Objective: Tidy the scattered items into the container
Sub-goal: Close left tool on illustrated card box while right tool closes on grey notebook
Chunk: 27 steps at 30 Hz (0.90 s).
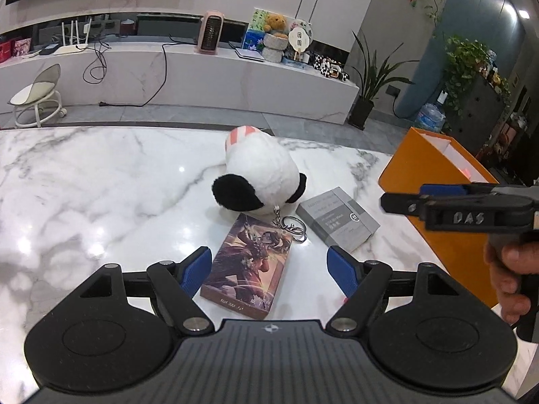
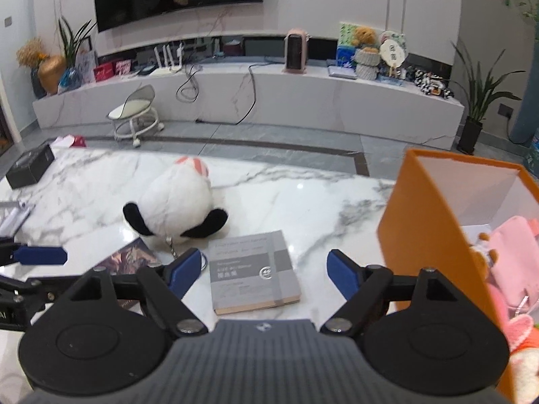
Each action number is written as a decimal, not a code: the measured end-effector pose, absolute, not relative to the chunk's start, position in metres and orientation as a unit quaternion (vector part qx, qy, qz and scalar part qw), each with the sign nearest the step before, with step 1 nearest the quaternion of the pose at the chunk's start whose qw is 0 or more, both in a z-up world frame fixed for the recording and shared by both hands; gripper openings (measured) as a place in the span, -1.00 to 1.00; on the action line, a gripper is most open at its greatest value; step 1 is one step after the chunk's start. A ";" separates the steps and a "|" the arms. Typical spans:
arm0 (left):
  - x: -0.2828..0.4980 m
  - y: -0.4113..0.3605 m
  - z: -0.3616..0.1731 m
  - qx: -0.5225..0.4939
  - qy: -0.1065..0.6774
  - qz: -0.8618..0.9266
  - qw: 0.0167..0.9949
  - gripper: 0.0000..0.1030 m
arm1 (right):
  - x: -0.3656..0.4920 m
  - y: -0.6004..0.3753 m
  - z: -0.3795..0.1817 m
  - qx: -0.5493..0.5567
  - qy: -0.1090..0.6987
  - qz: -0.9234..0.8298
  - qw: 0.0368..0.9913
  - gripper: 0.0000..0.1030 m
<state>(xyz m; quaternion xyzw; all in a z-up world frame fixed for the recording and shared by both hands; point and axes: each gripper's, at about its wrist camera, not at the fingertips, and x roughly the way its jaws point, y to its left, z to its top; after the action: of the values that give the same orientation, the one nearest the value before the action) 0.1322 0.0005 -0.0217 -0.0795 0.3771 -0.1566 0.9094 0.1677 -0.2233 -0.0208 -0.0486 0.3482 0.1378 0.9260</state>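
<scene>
Left wrist view: your left hand-held gripper (image 1: 269, 267) is spread wide above a white marble worktop (image 1: 84, 185), and its blue pads touch nothing. Between them lies an illustrated book (image 1: 247, 267), flat on the worktop, with its near end reaching toward the camera. Just beyond the book sits a black-and-white plush toy (image 1: 257, 176), and its keyring (image 1: 293, 230) rests at the book's far corner. A grey notebook (image 1: 338, 224) lies flat just to the right of the book. An orange box (image 1: 434, 208), the container, stands at the right edge of the worktop. Your right hand (image 1: 512, 276) shows in front of the box, holding the other tool.

Right wrist view: your right hand-held gripper (image 2: 262, 272) also stands wide, holding nothing. The grey notebook lies flat between its pads without touching either one. The plush toy sits beyond it to the left, and the orange box is close on the right, open at the top, with pink soft items (image 2: 512, 262) inside.
</scene>
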 end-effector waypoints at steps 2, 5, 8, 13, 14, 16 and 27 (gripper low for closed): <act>0.134 -0.001 -0.025 -0.077 0.381 -0.156 0.908 0.73 | 0.171 -0.221 -0.030 -0.052 0.356 0.141 0.922 0.62; 0.136 -0.003 -0.032 -0.072 0.388 -0.154 0.906 0.73 | 0.178 -0.220 -0.040 -0.047 0.368 0.143 0.918 0.62; 0.138 -0.002 -0.038 -0.069 0.396 -0.150 0.903 0.73 | 0.183 -0.219 -0.048 -0.042 0.378 0.145 0.913 0.62; 0.144 -0.001 -0.047 -0.065 0.404 -0.144 0.901 0.73 | 0.189 -0.215 -0.062 -0.052 0.391 0.150 0.906 0.62; 0.146 -0.002 -0.049 -0.065 0.406 -0.143 0.900 0.73 | 0.190 -0.214 -0.064 -0.055 0.394 0.150 0.905 0.62; 0.149 -0.003 -0.052 -0.061 0.410 -0.144 0.899 0.73 | 0.194 -0.212 -0.070 -0.060 0.397 0.148 0.904 0.65; 0.155 -0.009 -0.062 -0.035 0.413 -0.151 0.897 0.73 | 0.209 -0.205 -0.086 -0.069 0.407 0.148 0.899 0.69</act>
<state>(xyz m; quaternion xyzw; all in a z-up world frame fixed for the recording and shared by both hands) 0.1549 -0.0087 -0.0617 -0.0353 0.4130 -0.1513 0.8974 0.2089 -0.2054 -0.0857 -0.0693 0.4067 0.1482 0.8988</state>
